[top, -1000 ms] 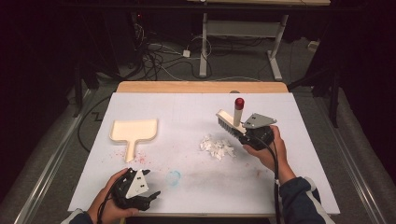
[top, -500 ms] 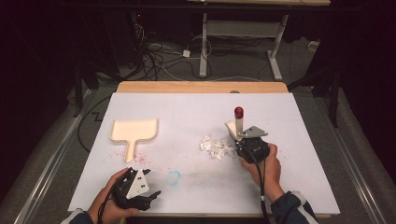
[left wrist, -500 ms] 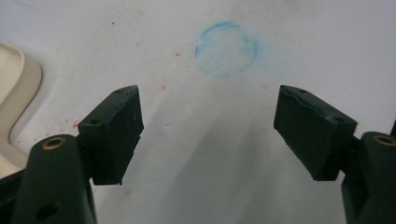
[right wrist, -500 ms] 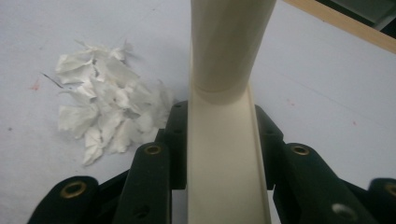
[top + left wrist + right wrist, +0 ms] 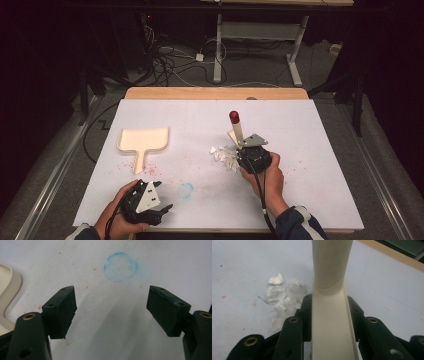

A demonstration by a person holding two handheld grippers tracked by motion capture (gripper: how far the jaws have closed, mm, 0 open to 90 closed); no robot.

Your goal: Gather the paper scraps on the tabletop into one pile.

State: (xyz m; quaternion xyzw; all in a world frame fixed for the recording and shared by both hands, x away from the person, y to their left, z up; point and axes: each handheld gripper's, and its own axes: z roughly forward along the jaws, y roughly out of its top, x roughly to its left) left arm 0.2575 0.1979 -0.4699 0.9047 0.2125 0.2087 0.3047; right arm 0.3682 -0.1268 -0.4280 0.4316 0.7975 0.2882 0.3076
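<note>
Right hand-held gripper (image 5: 332, 322) clamped around cream brush handle (image 5: 329, 315), beside paper scraps (image 5: 283, 298).

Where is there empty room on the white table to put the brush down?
The widest bare patch lies along the table's right side, beyond the right claw shut on the brush. The far strip behind the dustpan is bare too. It is crowded at the paper scraps beside the brush.
</note>
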